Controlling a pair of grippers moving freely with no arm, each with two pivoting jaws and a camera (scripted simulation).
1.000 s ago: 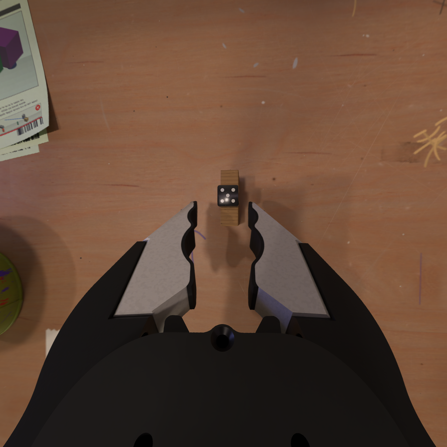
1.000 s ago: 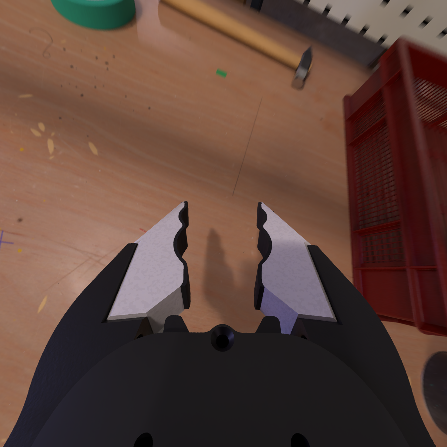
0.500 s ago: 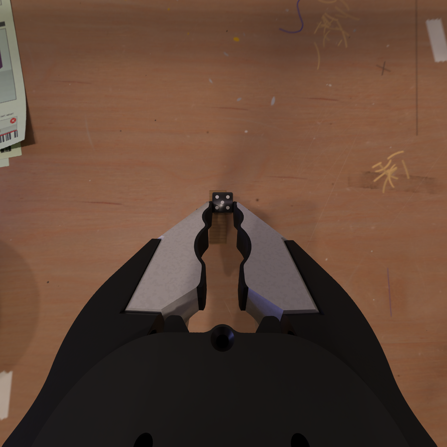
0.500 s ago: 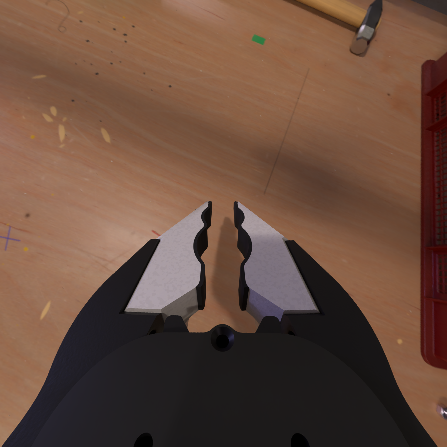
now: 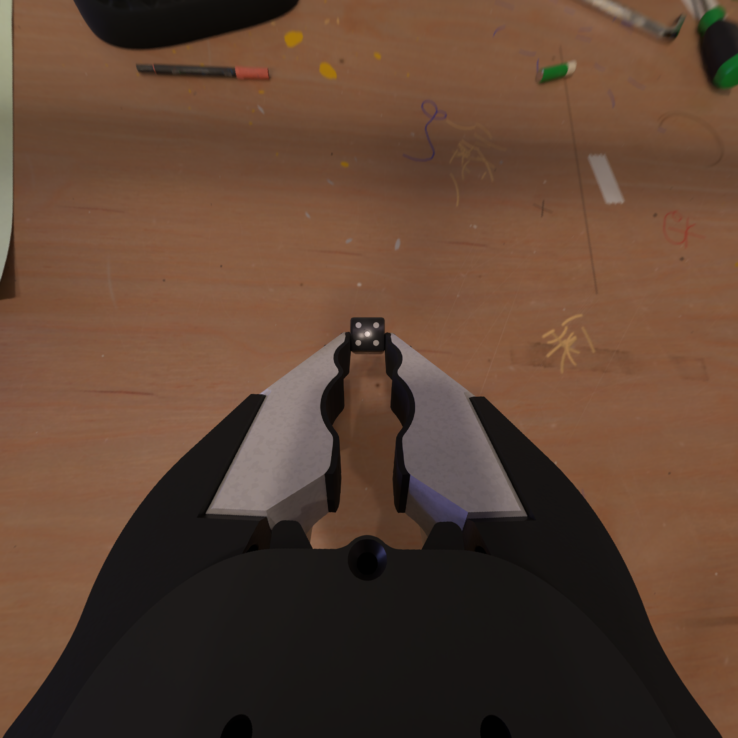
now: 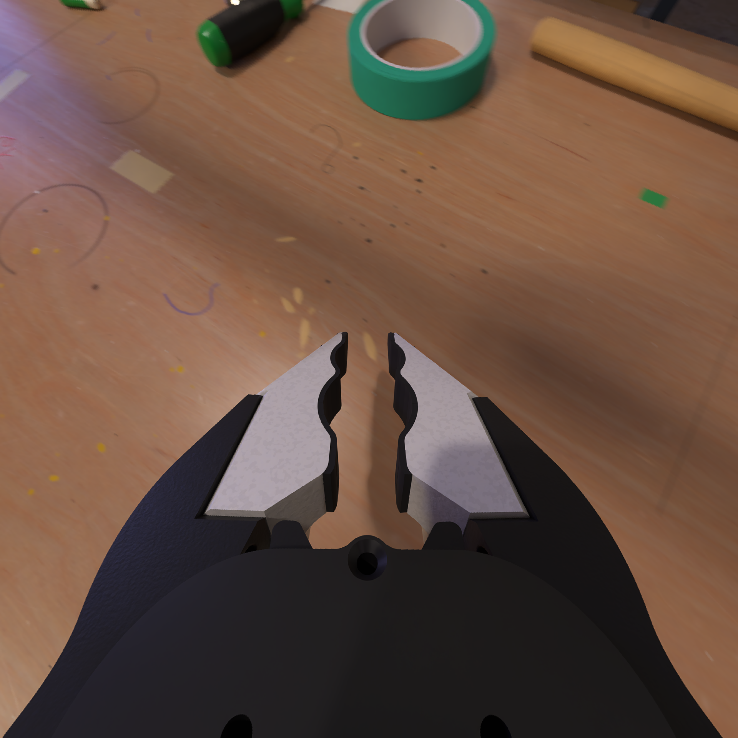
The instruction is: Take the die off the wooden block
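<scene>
The die (image 5: 367, 334), black with pale pips, sits pinched between the tips of the left tongs (image 5: 367, 344), above the tabletop (image 5: 199, 279). The right tongs (image 6: 367, 339) hold nothing, their tips narrowly apart.

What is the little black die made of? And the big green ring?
The die looks like hard, glossy plastic: a bright glint shines on its top among pale pips. The green ring looks like a tape roll: smooth, satin green outside, pale inner core, probably card or plastic.
</scene>
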